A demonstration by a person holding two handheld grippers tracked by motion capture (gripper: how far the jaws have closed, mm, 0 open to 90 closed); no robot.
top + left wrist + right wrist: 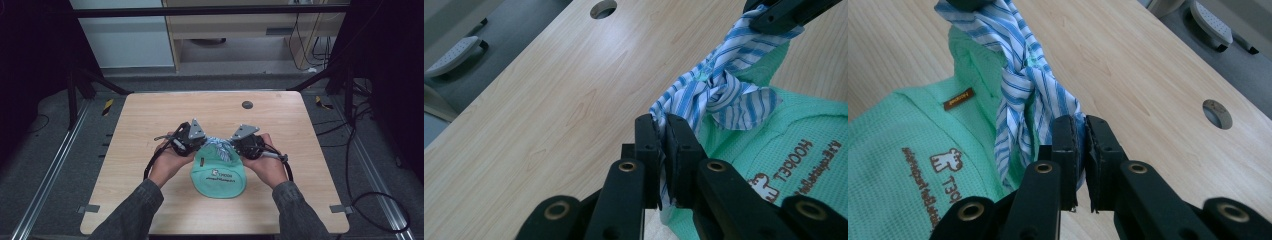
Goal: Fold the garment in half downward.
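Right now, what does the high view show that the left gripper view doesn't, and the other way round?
High view alone: the person's hands, sleeves, the whole table and the floor beyond. Left gripper view alone: the left gripper up close, shut on the striped cloth, plus the knot and the lettering clearly. Both: the green pouch, the striped cloth, the table's hole and both grippers.

You've got print on the green bag [804,150]: in the left gripper view it's upside down, brown letters approx. "HOOGET" w/ a small white animal logo [760,184] beside it. Second line next to that is too small to read. In the right gripper view, same print [943,187] shows sideways, only "T3" legible. Small brown tag [958,99] near the bag's mouth, its text unreadable. In the high view, print [220,175] is a blur.
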